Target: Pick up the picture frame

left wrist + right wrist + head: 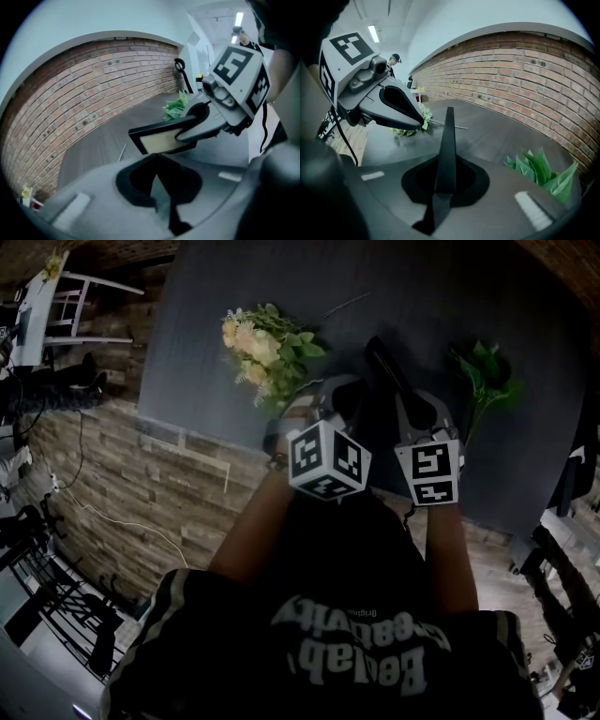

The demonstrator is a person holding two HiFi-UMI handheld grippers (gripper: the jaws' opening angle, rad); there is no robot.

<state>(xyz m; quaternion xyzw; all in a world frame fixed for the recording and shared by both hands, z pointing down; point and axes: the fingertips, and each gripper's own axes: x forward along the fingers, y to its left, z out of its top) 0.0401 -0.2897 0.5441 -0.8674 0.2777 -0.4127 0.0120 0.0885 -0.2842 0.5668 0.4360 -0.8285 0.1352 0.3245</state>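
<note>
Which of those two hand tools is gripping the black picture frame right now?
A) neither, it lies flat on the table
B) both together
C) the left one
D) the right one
D: the right gripper has its jaws shut on the edge of the picture frame, while the left gripper sits beside it, jaws together on nothing.

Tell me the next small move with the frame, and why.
Probably lift the right gripper a little higher, jaws kept shut: it pinches the frame by one edge above the table, and the left gripper, jaws shut and empty, sits close by the frame's corner, which could knock it.
</note>
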